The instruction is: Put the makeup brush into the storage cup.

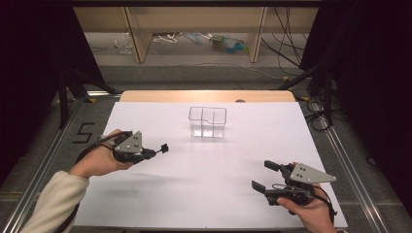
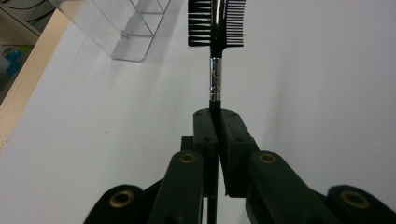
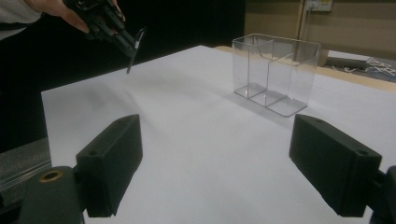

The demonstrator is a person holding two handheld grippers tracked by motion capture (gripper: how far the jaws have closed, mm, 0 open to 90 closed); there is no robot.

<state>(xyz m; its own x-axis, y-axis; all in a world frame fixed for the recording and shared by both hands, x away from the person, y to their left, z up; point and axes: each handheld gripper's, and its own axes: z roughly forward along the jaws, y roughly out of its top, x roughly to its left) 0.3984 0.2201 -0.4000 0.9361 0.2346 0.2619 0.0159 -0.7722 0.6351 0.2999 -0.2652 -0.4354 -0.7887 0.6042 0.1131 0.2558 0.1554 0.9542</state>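
My left gripper (image 1: 148, 153) hovers over the table's left side, shut on the thin black handle of a small comb-and-brush tool (image 2: 215, 32). The tool's black toothed head (image 1: 164, 148) sticks out to the right, toward the middle of the table. In the left gripper view the jaws pinch the handle just below its silver ferrule (image 2: 215, 77). A clear plastic organizer (image 1: 207, 122) with several compartments stands at the table's far centre. My right gripper (image 1: 266, 175) rests near the front right corner, jaws wide open, nothing between them. The right gripper view also shows the left gripper (image 3: 123, 39) and the organizer (image 3: 275, 72).
A white sheet (image 1: 209, 170) covers the table, with a wooden edge (image 1: 206, 96) at the far side. Metal rails (image 1: 350, 170) run along both sides. Dark curtains flank the scene, and cables and clutter lie on the floor beyond.
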